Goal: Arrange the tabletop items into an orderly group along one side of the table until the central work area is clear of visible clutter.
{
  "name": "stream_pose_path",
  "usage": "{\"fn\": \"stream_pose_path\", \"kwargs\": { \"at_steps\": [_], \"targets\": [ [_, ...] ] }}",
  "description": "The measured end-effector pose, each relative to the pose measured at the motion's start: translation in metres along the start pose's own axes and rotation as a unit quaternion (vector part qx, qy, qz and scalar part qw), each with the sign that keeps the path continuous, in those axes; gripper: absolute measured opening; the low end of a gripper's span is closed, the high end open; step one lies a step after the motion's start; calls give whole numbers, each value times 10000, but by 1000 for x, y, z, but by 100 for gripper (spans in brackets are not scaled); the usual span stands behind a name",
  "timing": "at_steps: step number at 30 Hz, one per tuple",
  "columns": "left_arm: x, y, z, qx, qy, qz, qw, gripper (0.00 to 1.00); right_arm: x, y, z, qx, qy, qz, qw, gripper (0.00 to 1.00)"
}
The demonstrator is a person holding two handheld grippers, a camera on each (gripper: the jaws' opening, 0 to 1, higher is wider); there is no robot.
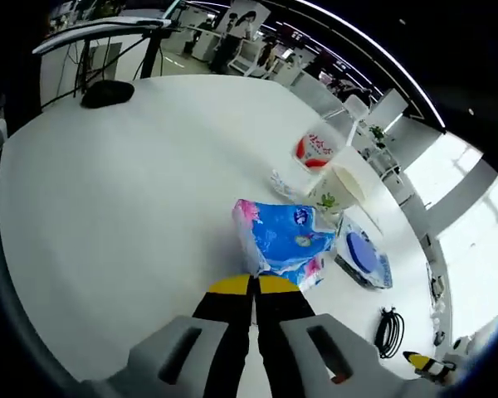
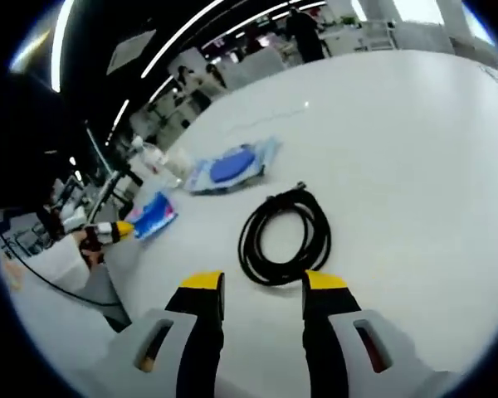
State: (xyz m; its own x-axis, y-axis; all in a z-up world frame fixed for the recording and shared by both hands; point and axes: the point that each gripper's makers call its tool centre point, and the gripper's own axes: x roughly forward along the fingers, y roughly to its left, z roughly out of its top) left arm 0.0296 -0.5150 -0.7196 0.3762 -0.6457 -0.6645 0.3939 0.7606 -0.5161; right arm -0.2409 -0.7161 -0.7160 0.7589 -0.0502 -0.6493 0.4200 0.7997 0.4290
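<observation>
Two tools: left tool pinched shut by the soft, crinkly blue pack; right tool spread over the floppy cable coil, so grab its bunched loops.

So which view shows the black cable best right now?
The right gripper view: the black cable lies coiled and whole just ahead of the open right gripper. The left gripper view catches it small, near the edge.

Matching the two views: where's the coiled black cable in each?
Left gripper view: coiled black cable at lower right, near the table edge.
Right gripper view: centre, just ahead of the open right claw.
Shared landmark: the clear pack with a blue disc, beside the cable.
</observation>
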Motion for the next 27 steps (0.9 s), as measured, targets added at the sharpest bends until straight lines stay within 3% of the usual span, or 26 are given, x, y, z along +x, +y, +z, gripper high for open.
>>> {"fn": "stream_pose_path", "kwargs": {
  "at_steps": [9,14,16,19,21,24,27],
  "targets": [
    [-1,-56,-29,200,491,-831,9951,0,30,53,33,-870,46,637,9942,35],
    [-4,-83,-48,355,842,-1247,9880,0,38,77,56,-1527,-109,788,9851,35],
    [-5,-91,-53,354,937,-1395,9851,0,41,87,55,-1831,-80,913,9788,34],
    [-6,-102,-63,430,1176,-1660,9781,0,46,86,47,-1839,72,725,9802,28],
    [-8,-106,-74,654,1422,-1774,9716,0,45,90,49,-1852,-60,771,9796,21],
    [-7,-108,-78,768,1434,-1756,9709,0,44,90,49,-1820,-84,757,9803,11],
    [-8,-107,-78,644,1460,-1825,9702,0,43,75,44,-1906,52,528,9802,0]
  ]
}}
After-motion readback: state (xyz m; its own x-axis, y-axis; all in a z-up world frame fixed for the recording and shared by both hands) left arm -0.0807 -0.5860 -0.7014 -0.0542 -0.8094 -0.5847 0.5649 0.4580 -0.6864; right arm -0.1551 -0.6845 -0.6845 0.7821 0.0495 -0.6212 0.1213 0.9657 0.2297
